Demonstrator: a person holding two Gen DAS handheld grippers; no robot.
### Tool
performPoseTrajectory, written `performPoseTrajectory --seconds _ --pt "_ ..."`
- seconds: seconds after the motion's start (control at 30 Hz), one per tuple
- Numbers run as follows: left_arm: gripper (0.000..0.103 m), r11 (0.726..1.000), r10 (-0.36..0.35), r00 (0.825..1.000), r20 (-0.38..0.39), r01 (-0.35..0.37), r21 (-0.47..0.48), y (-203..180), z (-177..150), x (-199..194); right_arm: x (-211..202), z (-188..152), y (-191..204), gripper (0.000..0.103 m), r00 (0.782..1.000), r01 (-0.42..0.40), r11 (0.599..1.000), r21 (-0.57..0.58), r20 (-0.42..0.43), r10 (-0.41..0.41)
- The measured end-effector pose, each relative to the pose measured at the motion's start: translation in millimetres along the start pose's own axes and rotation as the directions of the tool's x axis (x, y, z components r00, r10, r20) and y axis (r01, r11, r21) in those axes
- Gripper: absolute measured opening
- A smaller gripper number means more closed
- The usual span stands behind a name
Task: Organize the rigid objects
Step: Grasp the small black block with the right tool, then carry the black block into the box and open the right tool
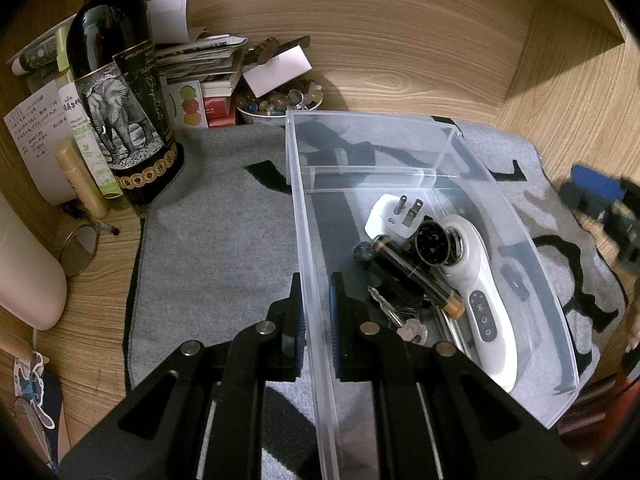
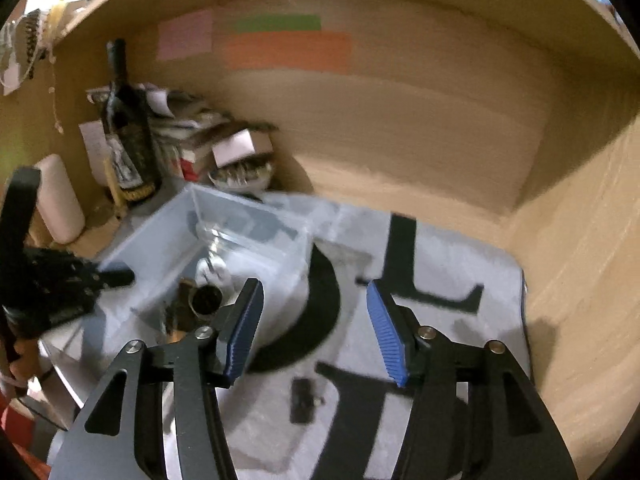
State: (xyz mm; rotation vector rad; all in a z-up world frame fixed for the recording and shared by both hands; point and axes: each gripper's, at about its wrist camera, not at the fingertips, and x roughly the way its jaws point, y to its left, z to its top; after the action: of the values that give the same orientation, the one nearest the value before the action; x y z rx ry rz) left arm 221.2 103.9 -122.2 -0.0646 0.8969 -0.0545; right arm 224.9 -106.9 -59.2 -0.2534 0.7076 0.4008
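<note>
A clear plastic bin (image 1: 400, 140) stands on a grey mat (image 1: 224, 240). In it lie a white plug adapter (image 1: 390, 218), a white handheld device (image 1: 484, 300), a dark tube with an orange end (image 1: 416, 272), a round black item (image 1: 432, 242) and keys (image 1: 396, 316). My left gripper (image 1: 318, 320) is shut on the bin's left wall. My right gripper (image 2: 316, 328) is open and empty above the mat, to the right of the bin (image 2: 248, 236). A small black object (image 2: 302, 400) lies on the mat below it. The right wrist view is blurred.
A dark wine bottle (image 1: 116, 92), a paper stack (image 1: 200, 60), a bowl of beads (image 1: 276, 100), a cream tube (image 1: 82, 178) and a pen (image 1: 94, 220) crowd the back left. Wooden walls (image 1: 560, 100) enclose the desk at the back and right.
</note>
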Motion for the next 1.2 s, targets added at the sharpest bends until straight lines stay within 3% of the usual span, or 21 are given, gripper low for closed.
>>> performPoseTrajectory --seconds 0.33,0.53,0.63,0.73,0.9,1.2 --pt "0.009 1.000 0.000 1.000 0.000 0.000 -0.002 -0.4 0.0 0.0 42.4 -49.6 -2.4 0.050 0.982 -0.004 1.000 0.010 -0.189 0.006" --pt "0.009 1.000 0.001 1.000 -0.002 -0.001 0.000 -0.9 0.2 0.2 59.7 -63.5 -3.3 0.048 0.969 -0.038 0.999 0.036 -0.242 0.046" --pt "0.009 1.000 0.002 1.000 -0.002 -0.002 0.001 -0.9 0.3 0.2 59.8 -65.3 -0.6 0.042 0.971 -0.054 0.998 0.032 -0.231 0.060" --pt "0.009 1.000 0.002 1.000 -0.001 -0.002 0.000 -1.0 0.4 0.4 58.6 -65.1 -1.5 0.024 0.971 -0.069 0.997 0.042 -0.227 0.077" --pt "0.009 1.000 0.002 1.000 -0.002 -0.002 0.001 -1.4 0.4 0.4 54.2 -62.8 -2.4 0.024 0.976 -0.057 0.997 0.049 -0.206 0.066" --pt "0.009 1.000 0.002 1.000 -0.001 -0.002 0.001 -1.2 0.3 0.3 25.7 -33.5 1.0 0.024 0.996 -0.037 0.999 0.020 -0.086 0.039"
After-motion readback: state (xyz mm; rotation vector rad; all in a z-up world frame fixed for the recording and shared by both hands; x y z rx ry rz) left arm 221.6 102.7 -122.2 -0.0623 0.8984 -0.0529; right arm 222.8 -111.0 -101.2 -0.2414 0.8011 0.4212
